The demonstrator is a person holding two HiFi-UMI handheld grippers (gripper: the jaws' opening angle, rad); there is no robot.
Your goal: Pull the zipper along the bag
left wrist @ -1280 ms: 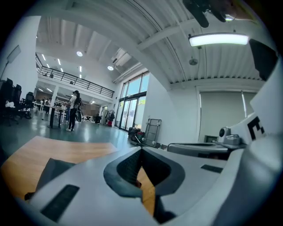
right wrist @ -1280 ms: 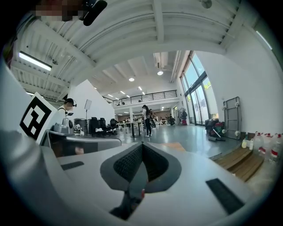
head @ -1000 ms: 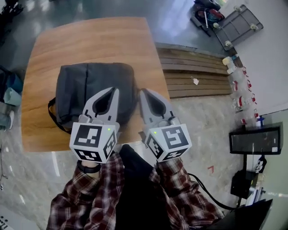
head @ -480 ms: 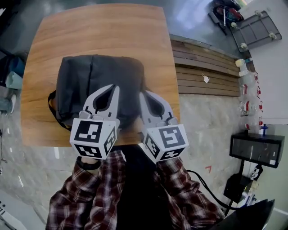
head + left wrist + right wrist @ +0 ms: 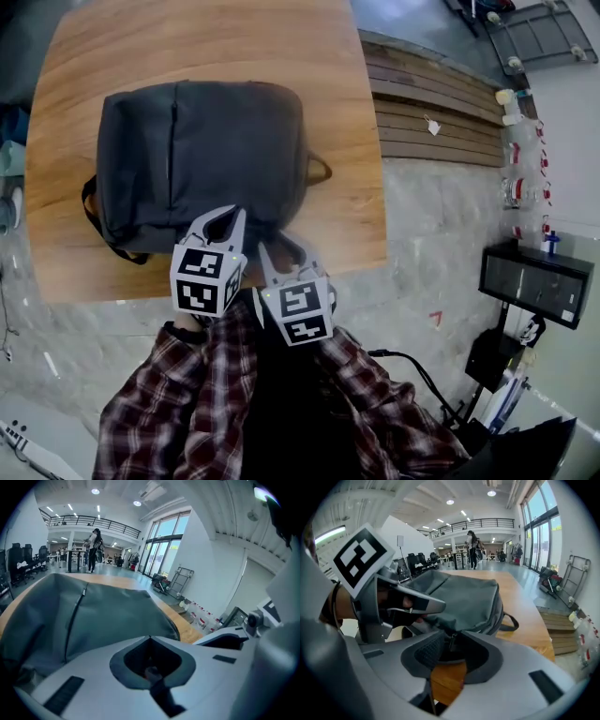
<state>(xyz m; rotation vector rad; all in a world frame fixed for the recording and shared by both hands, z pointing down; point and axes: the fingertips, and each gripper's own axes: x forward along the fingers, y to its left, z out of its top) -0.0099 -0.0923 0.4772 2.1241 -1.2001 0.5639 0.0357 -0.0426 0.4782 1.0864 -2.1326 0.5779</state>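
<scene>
A dark grey backpack [image 5: 202, 155] lies flat on the wooden table [image 5: 352, 211], with a zipper line [image 5: 172, 141] running down its front. Both grippers sit at the bag's near edge. My left gripper [image 5: 230, 212] is over the bag's near end, its jaw tips meeting with nothing held [image 5: 150, 637]. Close to its right, my right gripper [image 5: 277, 244] has just been opening. In the right gripper view a small zipper pull [image 5: 451, 641] on the bag's edge hangs in the narrow gap at its tips [image 5: 452, 633], and the pads do not visibly press on it.
The bag's carry handle [image 5: 320, 169] sticks out to the right and a strap [image 5: 94, 217] loops out at the left. Beyond the table's right edge are a slatted wooden platform [image 5: 431, 122], bottles [image 5: 521, 159] and a black box [image 5: 531, 283] on the floor.
Both grippers have dropped down and tilted toward the bag's near edge, closer together. The right jaws have parted slightly. The left jaws stay closed.
</scene>
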